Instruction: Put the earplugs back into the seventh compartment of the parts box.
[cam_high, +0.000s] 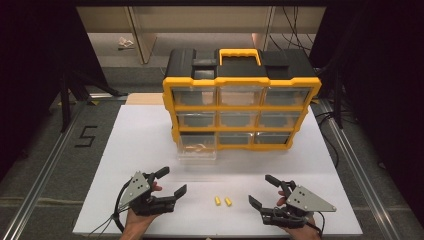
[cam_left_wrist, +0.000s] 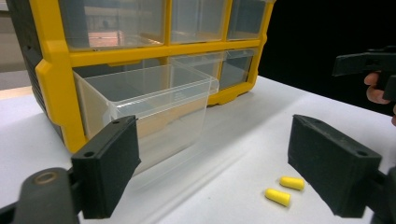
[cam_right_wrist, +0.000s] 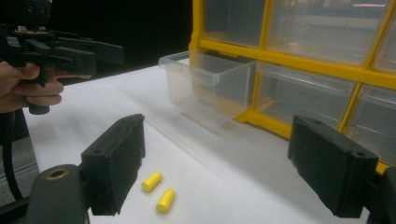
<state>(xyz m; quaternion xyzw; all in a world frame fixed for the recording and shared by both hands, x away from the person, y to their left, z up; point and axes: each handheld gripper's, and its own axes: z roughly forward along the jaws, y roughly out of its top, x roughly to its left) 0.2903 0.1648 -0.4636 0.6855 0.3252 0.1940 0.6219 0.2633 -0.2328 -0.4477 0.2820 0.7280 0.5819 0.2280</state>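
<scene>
Two small yellow earplugs (cam_high: 222, 201) lie side by side on the white board near its front edge, also seen in the left gripper view (cam_left_wrist: 284, 190) and the right gripper view (cam_right_wrist: 159, 191). A black-and-yellow drawer organizer (cam_high: 240, 97) stands at the back; its bottom-left clear drawer (cam_high: 197, 149) is pulled out. My left gripper (cam_high: 171, 181) rests open to the left of the earplugs, held by a hand. My right gripper (cam_high: 265, 191) rests open to their right. Nothing sits between either pair of jaws.
The white board (cam_high: 150, 145) lies on a grey table with metal rails along both sides. A black "5" mark (cam_high: 86, 135) sits on the table at the left. Cables trail behind the organizer at the right.
</scene>
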